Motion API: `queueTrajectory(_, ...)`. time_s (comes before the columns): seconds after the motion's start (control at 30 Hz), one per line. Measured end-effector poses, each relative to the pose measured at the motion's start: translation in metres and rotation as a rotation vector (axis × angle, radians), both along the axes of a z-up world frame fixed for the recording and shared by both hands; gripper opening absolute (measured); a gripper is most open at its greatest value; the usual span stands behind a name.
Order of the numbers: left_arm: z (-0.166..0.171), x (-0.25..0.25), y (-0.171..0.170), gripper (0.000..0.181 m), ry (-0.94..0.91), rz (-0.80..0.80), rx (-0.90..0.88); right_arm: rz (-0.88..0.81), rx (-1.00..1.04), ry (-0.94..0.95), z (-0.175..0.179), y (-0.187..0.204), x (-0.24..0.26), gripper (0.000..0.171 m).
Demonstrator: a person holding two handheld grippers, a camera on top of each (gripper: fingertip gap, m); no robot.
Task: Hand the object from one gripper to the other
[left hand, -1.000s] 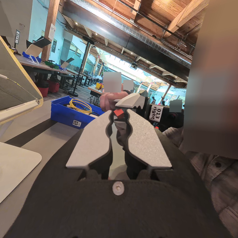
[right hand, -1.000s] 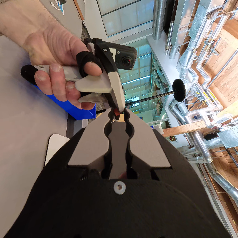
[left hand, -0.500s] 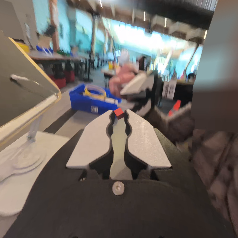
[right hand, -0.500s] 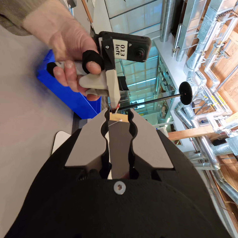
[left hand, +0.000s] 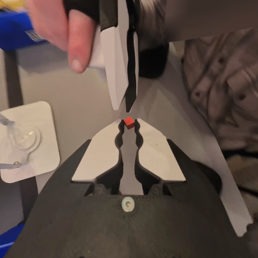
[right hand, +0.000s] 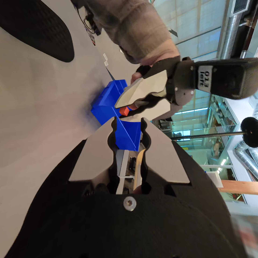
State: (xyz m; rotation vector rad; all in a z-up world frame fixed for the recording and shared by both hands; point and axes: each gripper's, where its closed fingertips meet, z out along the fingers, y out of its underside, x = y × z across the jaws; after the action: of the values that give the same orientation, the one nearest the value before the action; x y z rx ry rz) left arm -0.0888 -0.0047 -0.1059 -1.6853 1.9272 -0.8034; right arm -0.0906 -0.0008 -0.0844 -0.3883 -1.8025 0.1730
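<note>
A small red cube [left hand: 129, 122] is pinched between the tips of my left gripper [left hand: 129, 122], which is shut on it above the grey table. My right gripper [left hand: 122, 110] points down at the cube from above and is seen edge-on, its tips just short of the cube. In the right wrist view my right gripper [right hand: 128, 120] is open and empty. There the left gripper [right hand: 119, 112] holds the red cube [right hand: 124, 111] just beyond the right gripper's tips.
A blue bin [right hand: 108, 100] stands on the table behind the grippers and shows at the top left of the left wrist view [left hand: 14, 34]. A white stand base [left hand: 27, 139] lies to the left. A black oval mat [right hand: 34, 27] lies farther off. The person's shirt [left hand: 223, 83] is to the right.
The left gripper has tilted down toward the table, still holding the cube. The right gripper has opened wider and drawn back from the cube, now pointing at it from a small distance.
</note>
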Motion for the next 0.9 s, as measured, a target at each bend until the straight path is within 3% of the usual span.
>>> queueTrajectory(0.27,0.003,0.000,-0.013,0.014,0.113,-0.063,-0.011,0.065,0.037,-0.020,-0.005,-0.025,-0.010,0.027)
queueTrajectory(0.9,-0.008,-0.002,-0.020,0.014,0.243,-0.133,-0.004,0.030,0.111,-0.053,-0.018,-0.021,-0.020,0.012)
